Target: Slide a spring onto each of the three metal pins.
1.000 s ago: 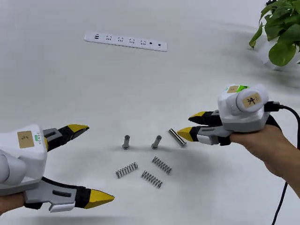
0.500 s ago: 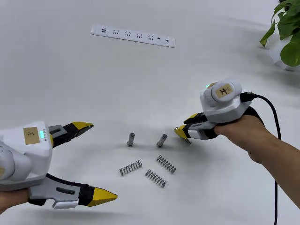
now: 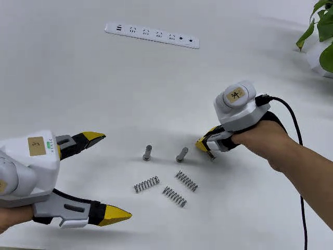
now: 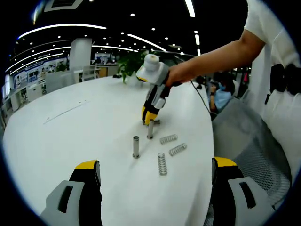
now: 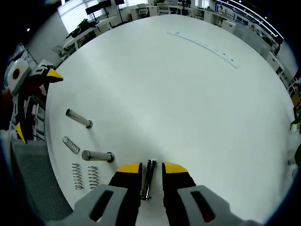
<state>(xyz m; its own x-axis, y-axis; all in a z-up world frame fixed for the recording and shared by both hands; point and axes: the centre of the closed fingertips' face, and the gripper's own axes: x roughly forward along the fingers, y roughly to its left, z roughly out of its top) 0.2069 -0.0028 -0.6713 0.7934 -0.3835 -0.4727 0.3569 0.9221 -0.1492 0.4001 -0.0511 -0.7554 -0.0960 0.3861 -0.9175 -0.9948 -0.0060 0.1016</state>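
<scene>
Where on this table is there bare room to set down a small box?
Free: the wide stretch of table between the power strip and the pins; also the patch between the right gripper and the plant. Crowded: around the pins and three springs, between the left gripper and the right one.

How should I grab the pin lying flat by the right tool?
Pinch the pin across its shaft, mid-length, coming down from above. It lies flat, lengthwise between the right tool's jaws, so closing on its sides probably suffices.
</scene>
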